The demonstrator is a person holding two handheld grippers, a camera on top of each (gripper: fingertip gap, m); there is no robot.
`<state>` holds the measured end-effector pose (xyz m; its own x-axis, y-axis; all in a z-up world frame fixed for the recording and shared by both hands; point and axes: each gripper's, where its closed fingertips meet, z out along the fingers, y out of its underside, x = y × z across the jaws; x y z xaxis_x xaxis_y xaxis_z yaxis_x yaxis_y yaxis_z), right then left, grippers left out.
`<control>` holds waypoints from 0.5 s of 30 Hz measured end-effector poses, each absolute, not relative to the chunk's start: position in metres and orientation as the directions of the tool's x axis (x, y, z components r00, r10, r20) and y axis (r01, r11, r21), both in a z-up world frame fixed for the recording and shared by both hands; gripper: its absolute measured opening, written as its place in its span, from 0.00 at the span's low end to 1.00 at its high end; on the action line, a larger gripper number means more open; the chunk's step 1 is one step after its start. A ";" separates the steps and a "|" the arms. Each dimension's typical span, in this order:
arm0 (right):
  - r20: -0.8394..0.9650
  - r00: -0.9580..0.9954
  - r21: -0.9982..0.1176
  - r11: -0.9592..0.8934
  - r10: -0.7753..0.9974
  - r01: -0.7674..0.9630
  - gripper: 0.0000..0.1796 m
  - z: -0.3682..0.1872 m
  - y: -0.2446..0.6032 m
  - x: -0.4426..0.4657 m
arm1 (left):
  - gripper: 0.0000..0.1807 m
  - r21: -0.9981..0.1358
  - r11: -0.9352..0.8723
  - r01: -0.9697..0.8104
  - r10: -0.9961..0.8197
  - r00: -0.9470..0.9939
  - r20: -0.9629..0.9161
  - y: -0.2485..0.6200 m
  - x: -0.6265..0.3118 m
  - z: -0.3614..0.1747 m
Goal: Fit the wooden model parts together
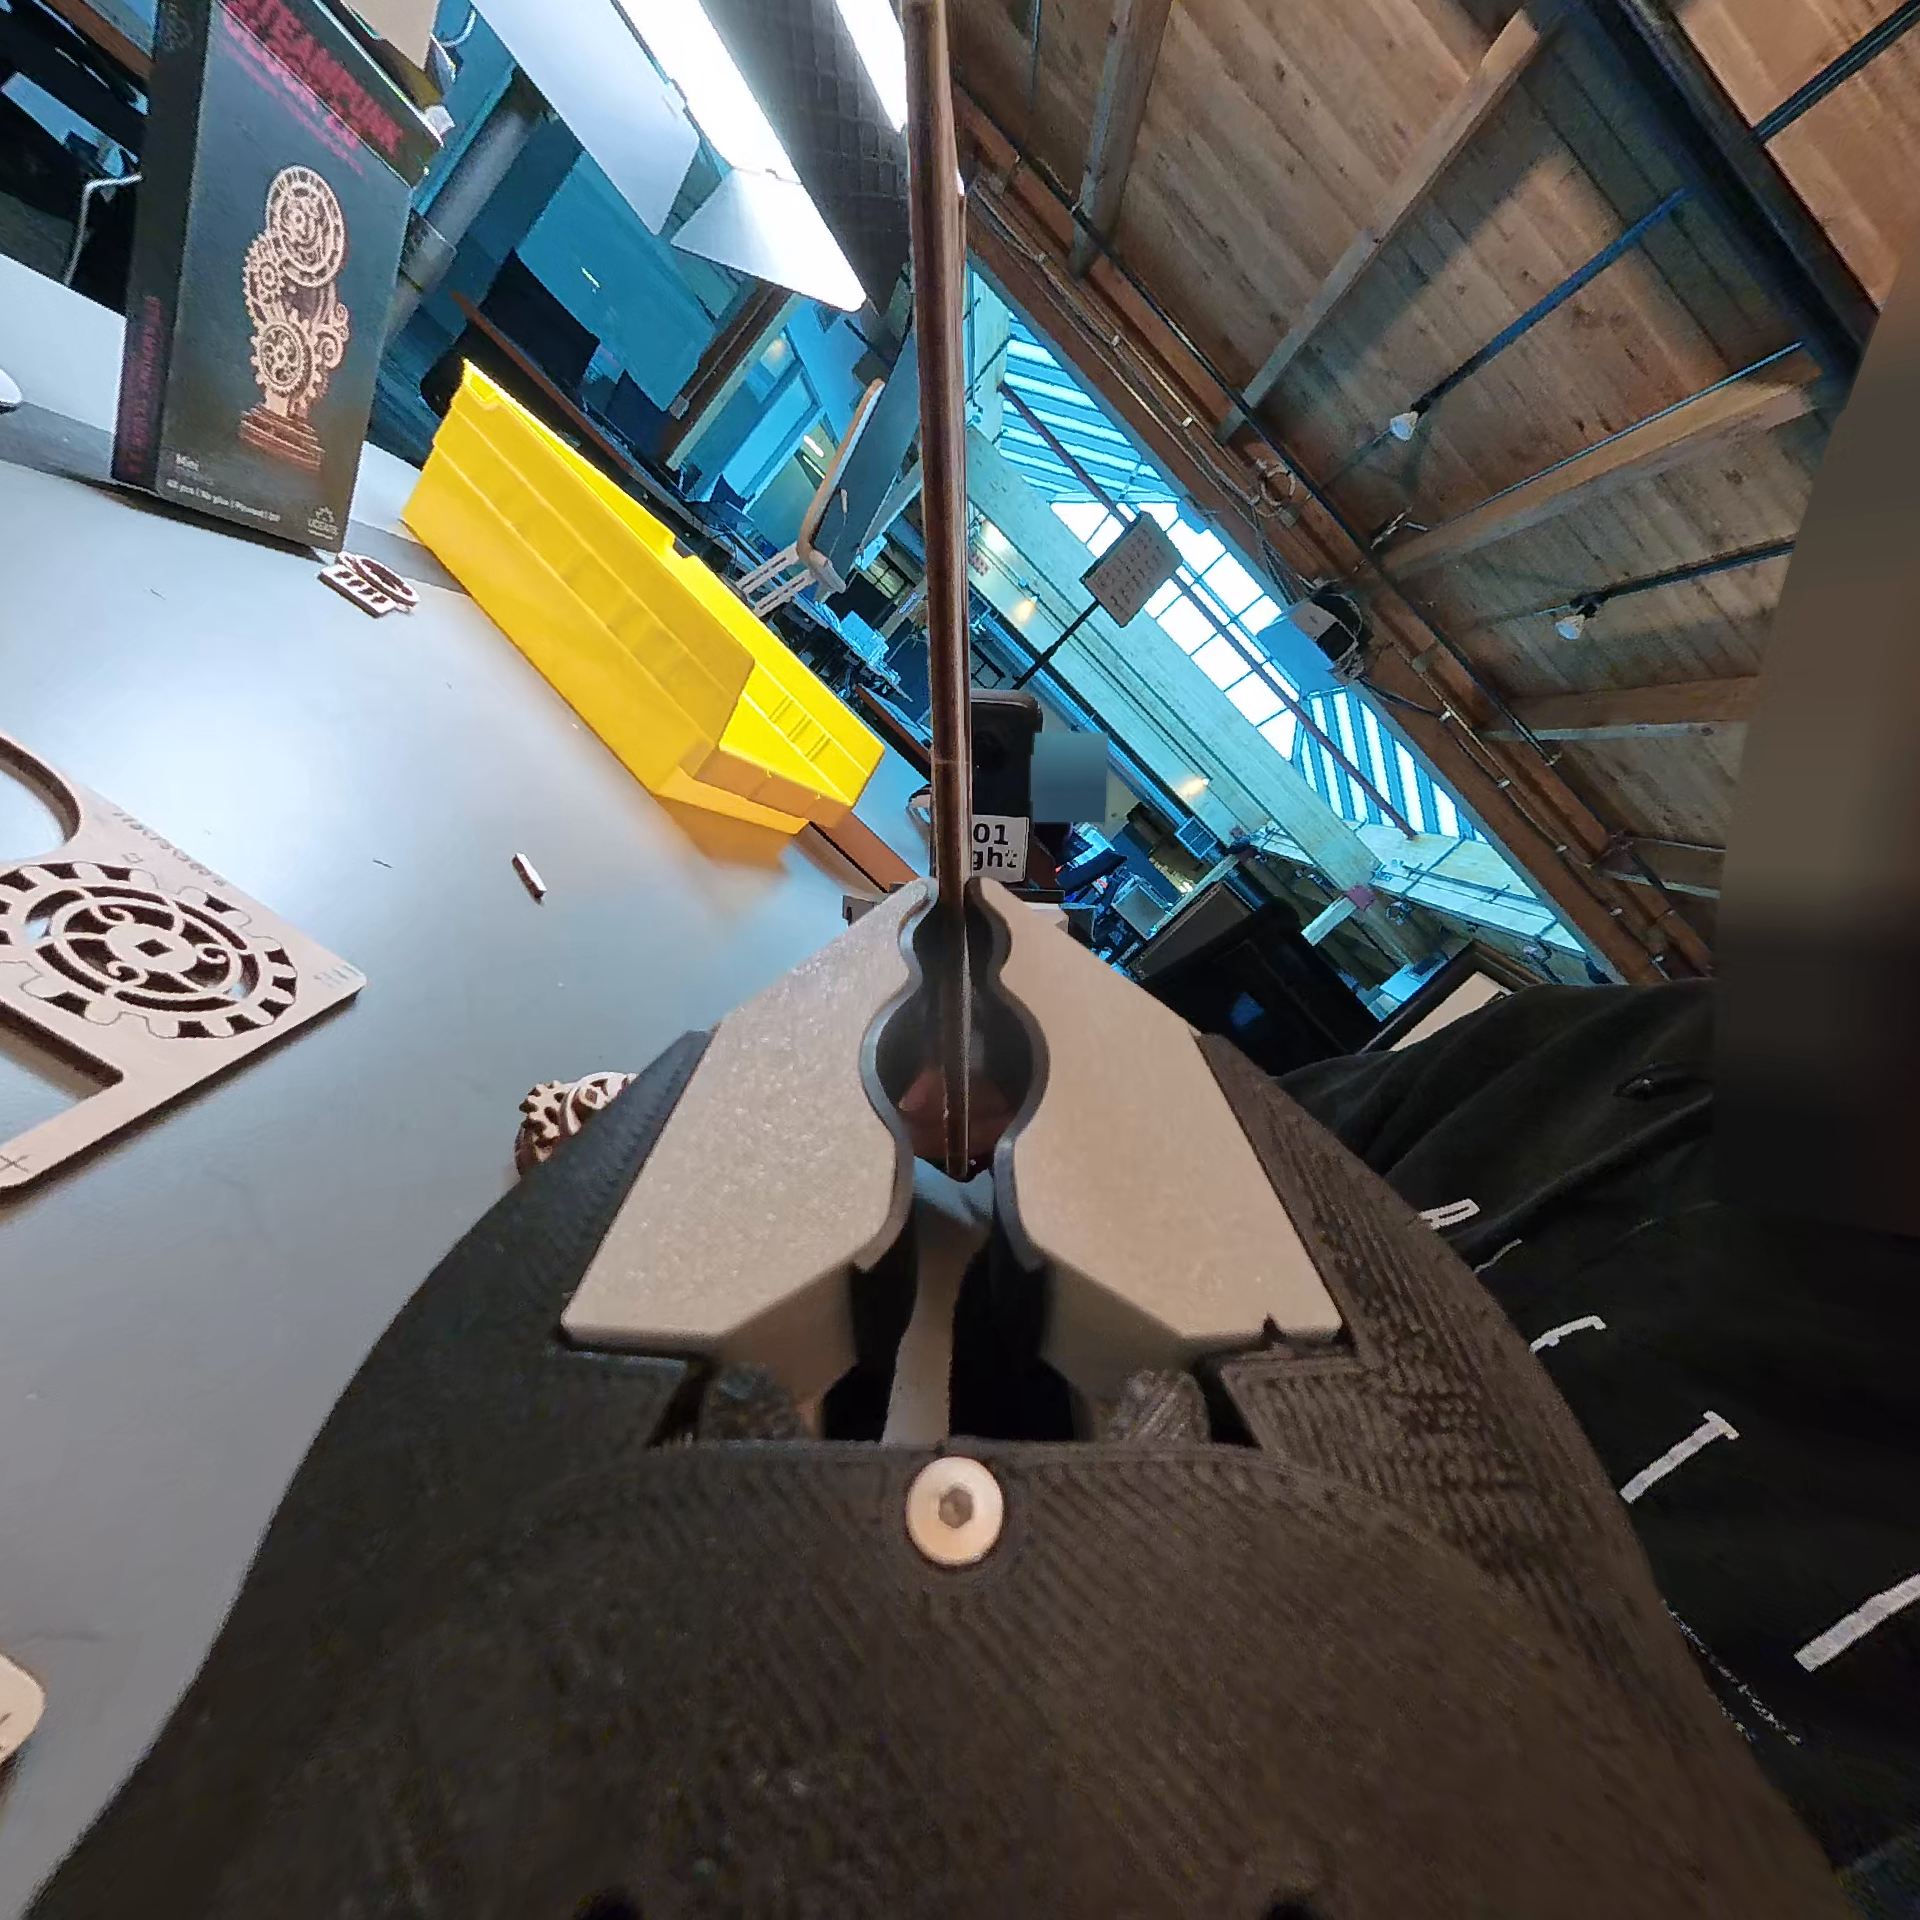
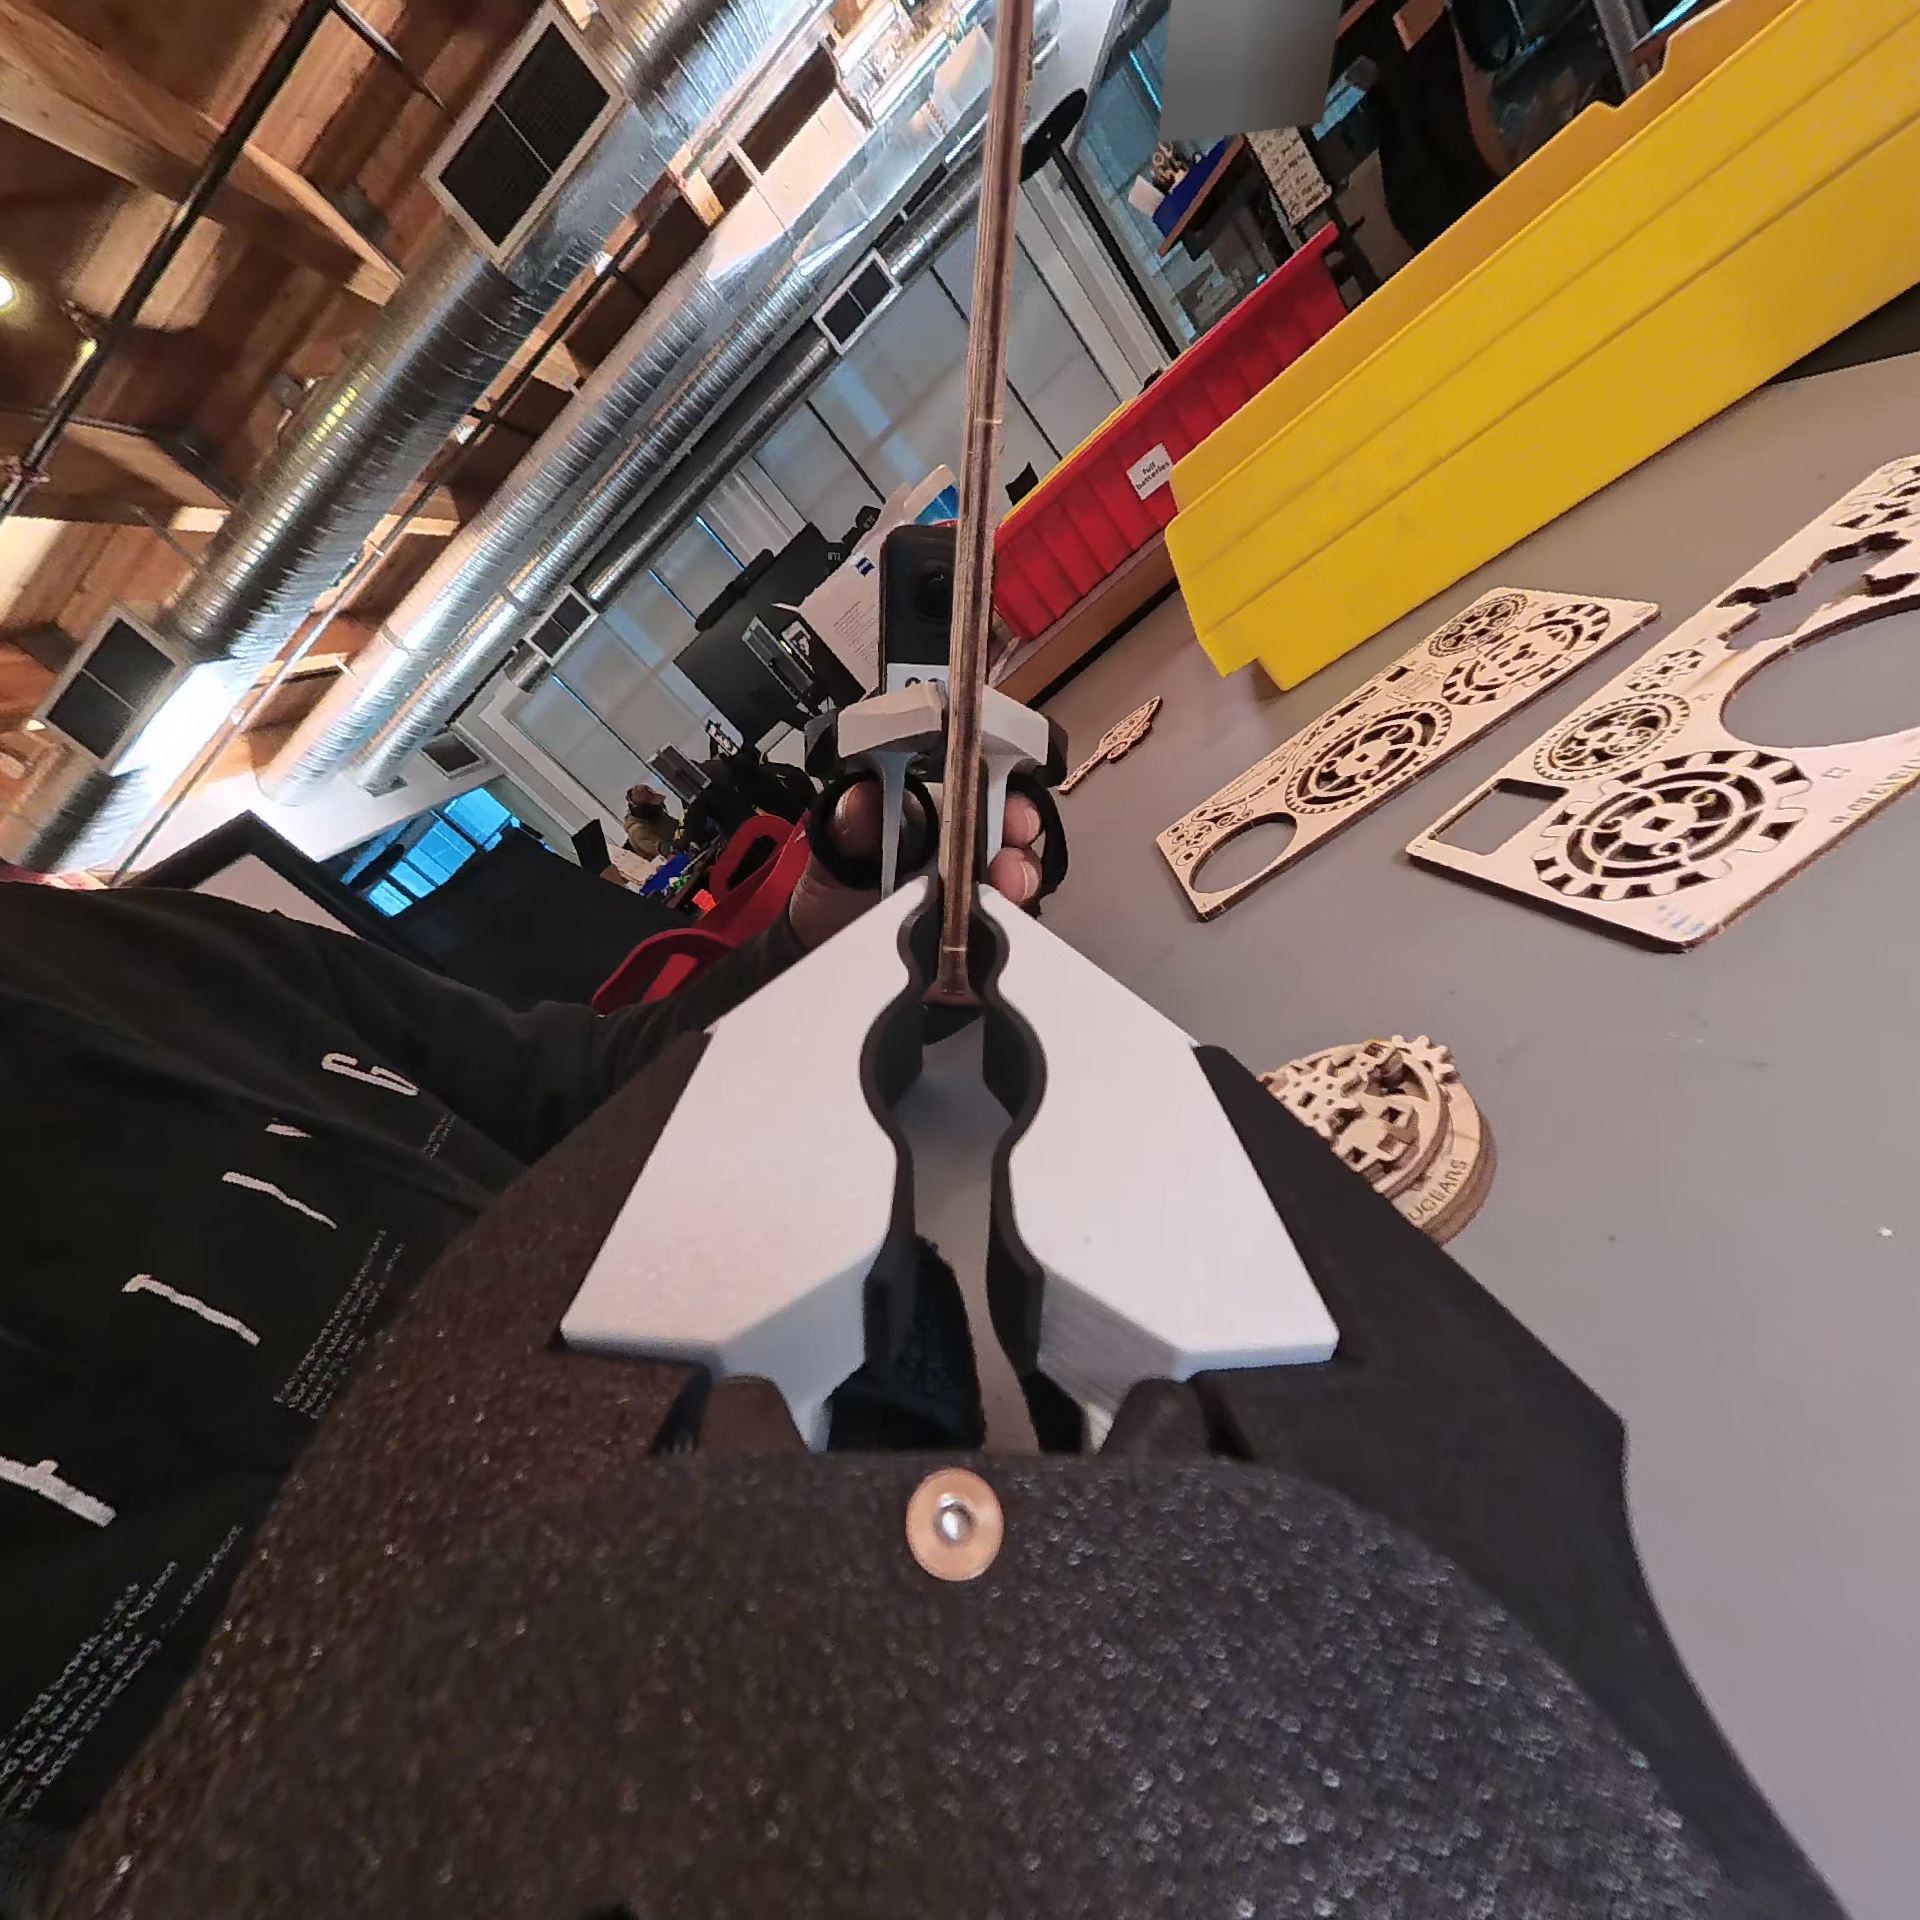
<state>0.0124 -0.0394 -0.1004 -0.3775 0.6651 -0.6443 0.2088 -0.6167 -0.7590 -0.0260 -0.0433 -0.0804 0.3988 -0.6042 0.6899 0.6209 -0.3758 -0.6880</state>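
A thin wooden sheet of model parts (image 1: 940, 468) is held edge-on and upright above the grey table (image 1: 312, 727). My left gripper (image 1: 948, 896) is shut on its near edge. In the right wrist view the same sheet (image 2: 982, 416) runs up the middle, and my right gripper (image 2: 951, 909) is shut on its opposite edge. The left gripper also shows there (image 2: 935, 743), facing me, with the sheet between its fingers. A partly built round gear assembly (image 2: 1382, 1138) stands on the table beside the right gripper; it peeks out in the left wrist view (image 1: 569, 1114).
Two flat laser-cut part sheets (image 2: 1392, 748) (image 2: 1683, 800) lie on the table, one also in the left wrist view (image 1: 156, 966). A yellow bin (image 1: 623, 613), a red bin (image 2: 1132, 478), the kit box (image 1: 270, 291) and small loose pieces (image 1: 369, 584) (image 1: 529, 873) stand around. A person's black garment (image 2: 208, 1143) is close. About 5 cm separates my left fingertips from my right.
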 end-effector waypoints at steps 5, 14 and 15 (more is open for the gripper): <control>-0.654 -0.398 -0.745 -0.639 0.643 0.191 0.01 -0.095 -0.039 0.014 | 0.05 -0.696 -0.380 0.609 -0.622 0.389 0.680 -0.045 -0.019 -0.079; -0.665 -0.425 -0.725 -0.668 0.614 0.167 0.01 -0.088 -0.037 0.016 | 0.01 -0.747 -0.390 0.538 -0.646 0.419 0.638 -0.048 -0.004 -0.083; -0.661 -0.424 -0.729 -0.664 0.619 0.168 0.01 -0.089 -0.038 0.016 | 0.01 -0.750 -0.387 0.536 -0.646 0.422 0.636 -0.048 -0.004 -0.083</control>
<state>0.0161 -0.0381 -0.0889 -0.4239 0.6189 -0.6613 0.1679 -0.6638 -0.7288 -0.0045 -0.0485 -0.0825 0.4220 -0.6462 0.6359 0.5364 -0.3875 -0.7498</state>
